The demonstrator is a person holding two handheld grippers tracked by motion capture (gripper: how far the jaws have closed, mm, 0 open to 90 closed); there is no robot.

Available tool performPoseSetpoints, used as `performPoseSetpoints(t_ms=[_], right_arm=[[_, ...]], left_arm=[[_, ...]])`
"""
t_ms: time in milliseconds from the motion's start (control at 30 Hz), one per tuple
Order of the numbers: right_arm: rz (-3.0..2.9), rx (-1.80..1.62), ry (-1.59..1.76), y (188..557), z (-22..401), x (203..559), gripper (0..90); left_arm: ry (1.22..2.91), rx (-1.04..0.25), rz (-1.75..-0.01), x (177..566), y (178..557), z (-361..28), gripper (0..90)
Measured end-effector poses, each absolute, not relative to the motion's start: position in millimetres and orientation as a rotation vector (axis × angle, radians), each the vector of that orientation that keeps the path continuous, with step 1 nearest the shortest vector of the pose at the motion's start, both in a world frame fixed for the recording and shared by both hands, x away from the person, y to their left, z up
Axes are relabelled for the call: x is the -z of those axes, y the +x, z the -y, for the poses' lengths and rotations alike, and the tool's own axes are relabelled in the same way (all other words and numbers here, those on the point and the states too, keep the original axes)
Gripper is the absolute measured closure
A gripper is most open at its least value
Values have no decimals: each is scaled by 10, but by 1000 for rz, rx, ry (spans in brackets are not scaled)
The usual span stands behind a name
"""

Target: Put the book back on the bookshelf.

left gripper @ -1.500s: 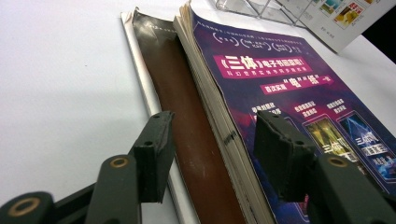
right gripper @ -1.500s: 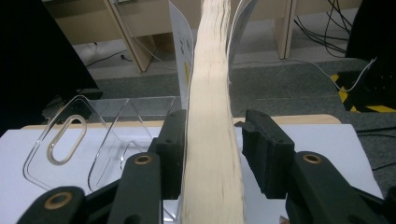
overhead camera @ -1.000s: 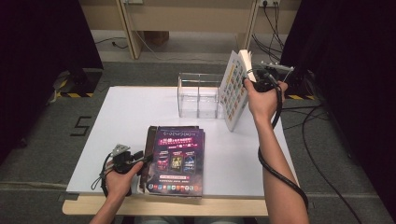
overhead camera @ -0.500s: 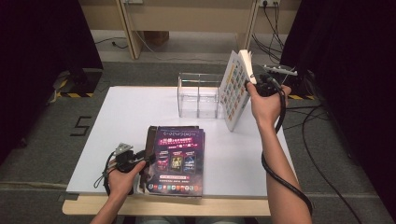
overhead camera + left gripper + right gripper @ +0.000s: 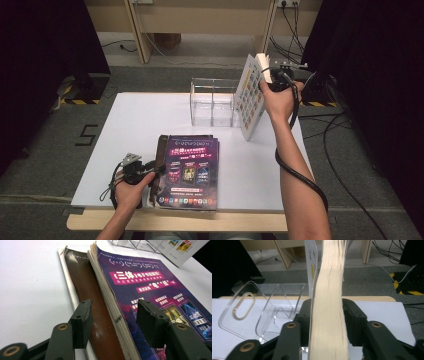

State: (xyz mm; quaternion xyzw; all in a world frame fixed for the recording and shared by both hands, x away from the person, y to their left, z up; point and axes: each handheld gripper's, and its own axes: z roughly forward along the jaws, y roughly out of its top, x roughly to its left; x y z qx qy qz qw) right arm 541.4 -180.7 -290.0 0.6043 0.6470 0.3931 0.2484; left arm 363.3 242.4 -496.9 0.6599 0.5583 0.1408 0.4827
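Pressing on both faces of a thick white book (image 5: 327,315), the right gripper (image 5: 327,322) has its jaws against the page block, which fills the gap between them; the jaws have just been closing. The book's lower end is cut off at the bottom of the right gripper view, and there its cover cannot be read. From the high view the book (image 5: 250,97) stands tilted on its lower edge on the table, its cover of small coloured squares facing left, just beside a clear acrylic holder (image 5: 212,102) with two compartments; whether book and holder touch is hard to tell.

The left gripper (image 5: 112,317) has its jaws standing apart, one over a brown book (image 5: 85,287) and the other over a purple magazine (image 5: 150,287) stacked on it. Whether either pad touches the paper cannot be made out. In the high view the left gripper (image 5: 152,170) sits at the stack's left edge, with the person's hand behind it.

The white table (image 5: 135,125) has a wooden front edge. Around it lies grey carpet, with cables to the right, dark curtains on both sides and wooden legs at the back.
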Motion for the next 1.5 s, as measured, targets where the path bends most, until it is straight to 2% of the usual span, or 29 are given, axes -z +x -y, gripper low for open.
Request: performPoseSetpoints(t_ms=[167,633,800,900,1100,1500], right_arm=[[-1794,-1031,1645,5510,1758,2901,739],[-1682,-1123,1595,5494,1718,2889,747],[-1655,-1123,1595,5521,1709,3018,743],[-1669,-1117,1603,5519,1711,3012,720],[-1672,-1117,1590,5409,1718,2962,609],[-1662,-1220,1570,4922,1847,2918,582]], left_arm=[[1610,-341,-1362,4976,3637,-2428,455],[1603,-344,-1372,4981,3613,-2462,460],[1603,-345,-1378,4994,3610,-2465,460],[1608,-346,-1376,4996,3604,-2460,460],[1607,-350,-1373,4991,3593,-2451,459],[1619,-350,-1359,4974,3605,-2387,446]])
